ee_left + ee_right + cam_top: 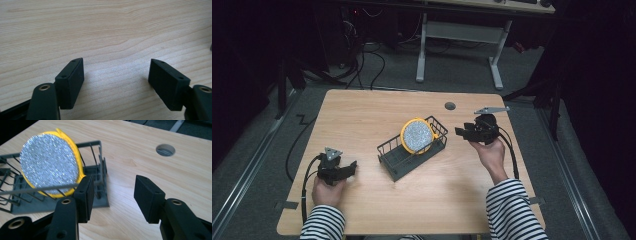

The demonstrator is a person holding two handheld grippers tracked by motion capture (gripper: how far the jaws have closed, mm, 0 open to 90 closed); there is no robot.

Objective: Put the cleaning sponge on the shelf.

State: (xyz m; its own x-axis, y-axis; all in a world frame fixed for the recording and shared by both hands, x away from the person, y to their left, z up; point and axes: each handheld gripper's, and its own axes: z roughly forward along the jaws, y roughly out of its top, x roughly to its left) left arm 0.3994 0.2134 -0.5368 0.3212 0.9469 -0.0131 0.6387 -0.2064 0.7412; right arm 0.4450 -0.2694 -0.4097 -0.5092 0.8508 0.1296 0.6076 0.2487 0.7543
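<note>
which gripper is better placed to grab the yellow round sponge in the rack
Right. The right gripper is open, beside the rack, facing the sponge; the left gripper faces bare table.

Ahead of the black right gripper [113,197] stands a dark grey wire basket [96,173] holding a round, yellow-rimmed, speckled silver disc [47,165]. Beneath the black left gripper [116,82] lies the pale wood-grain table [105,32]. The sleeves [514,210] are striped black and white.
</note>
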